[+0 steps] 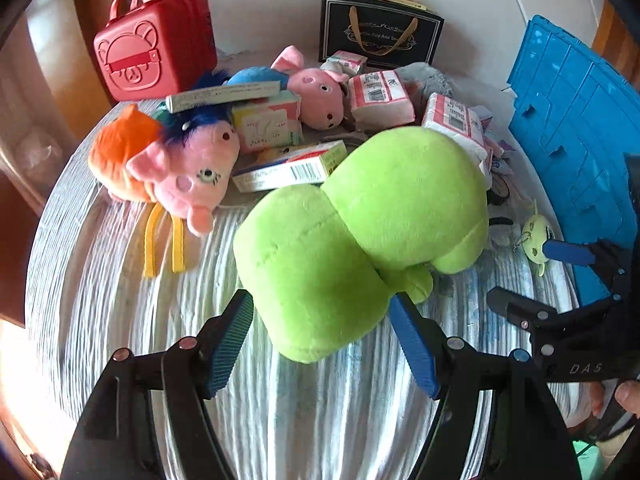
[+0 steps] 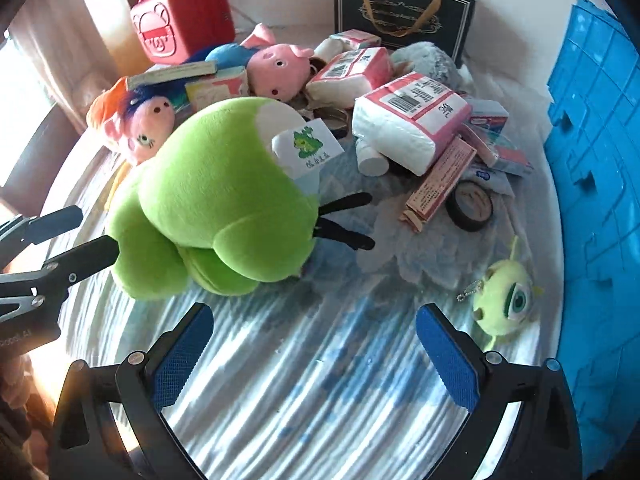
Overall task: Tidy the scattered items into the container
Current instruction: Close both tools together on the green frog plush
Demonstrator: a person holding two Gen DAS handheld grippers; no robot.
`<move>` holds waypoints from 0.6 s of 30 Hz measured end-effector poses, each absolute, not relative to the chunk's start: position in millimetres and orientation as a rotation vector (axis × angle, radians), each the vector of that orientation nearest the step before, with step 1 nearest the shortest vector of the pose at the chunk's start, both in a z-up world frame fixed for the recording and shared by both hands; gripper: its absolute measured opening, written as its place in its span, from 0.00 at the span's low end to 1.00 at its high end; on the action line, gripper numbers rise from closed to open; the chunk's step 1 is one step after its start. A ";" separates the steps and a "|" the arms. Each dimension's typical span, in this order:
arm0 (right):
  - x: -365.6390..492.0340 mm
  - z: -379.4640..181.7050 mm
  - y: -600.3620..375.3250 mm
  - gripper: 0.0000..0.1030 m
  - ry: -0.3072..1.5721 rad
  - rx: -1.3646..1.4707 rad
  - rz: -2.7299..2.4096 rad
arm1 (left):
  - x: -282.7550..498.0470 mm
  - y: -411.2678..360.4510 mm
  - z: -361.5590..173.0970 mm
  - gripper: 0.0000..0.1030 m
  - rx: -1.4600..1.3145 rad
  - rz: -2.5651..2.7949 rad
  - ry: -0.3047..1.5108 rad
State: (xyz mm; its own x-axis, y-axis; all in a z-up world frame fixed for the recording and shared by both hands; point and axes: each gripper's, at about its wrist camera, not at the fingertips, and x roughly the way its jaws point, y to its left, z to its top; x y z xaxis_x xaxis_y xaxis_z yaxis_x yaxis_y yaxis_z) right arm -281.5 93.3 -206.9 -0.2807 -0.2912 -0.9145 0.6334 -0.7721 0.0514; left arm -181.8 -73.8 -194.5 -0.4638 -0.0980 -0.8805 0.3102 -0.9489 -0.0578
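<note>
Gripping the green plush (image 1: 360, 236) between the pads of our left gripper (image 1: 322, 344), we held it above the striped cloth (image 1: 120, 320), its long axis running away toward the far right. Our right gripper (image 2: 316, 356) stood wide open and empty, nearer the blue container (image 2: 592, 160) at the right. Only the right view showed the plush's white tag (image 2: 308, 144) and 2 black feet.

Left gripper (image 1: 322, 338) closed on green plush toy (image 1: 360, 232), blue pads pressed into its lower end, toy lifted above striped cloth (image 1: 120, 300). Right gripper (image 1: 532, 280) at the right edge, spread wide near small one-eyed green keychain plush (image 1: 536, 238). Behind: pink pig plush (image 1: 188, 176), red case (image 1: 156, 42), black gift bag (image 1: 380, 32), blue crate (image 1: 580, 128).
</note>
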 end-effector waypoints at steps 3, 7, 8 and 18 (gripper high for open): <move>-286.8 -207.8 93.7 1.00 0.448 1.352 -2.046 | -171.7 -66.8 -205.6 0.68 1.478 -2.422 0.358; -293.6 -208.6 83.4 1.00 0.482 1.305 -2.014 | -172.0 -61.2 -227.4 0.68 1.484 -2.356 0.381; -294.9 -210.2 78.8 1.00 0.496 1.297 -2.003 | -174.2 -62.1 -233.5 0.68 1.484 -2.340 0.396; -308.7 -230.2 38.1 1.00 0.555 1.238 -1.950 | -208.2 -77.4 -257.6 0.76 1.430 -2.310 0.382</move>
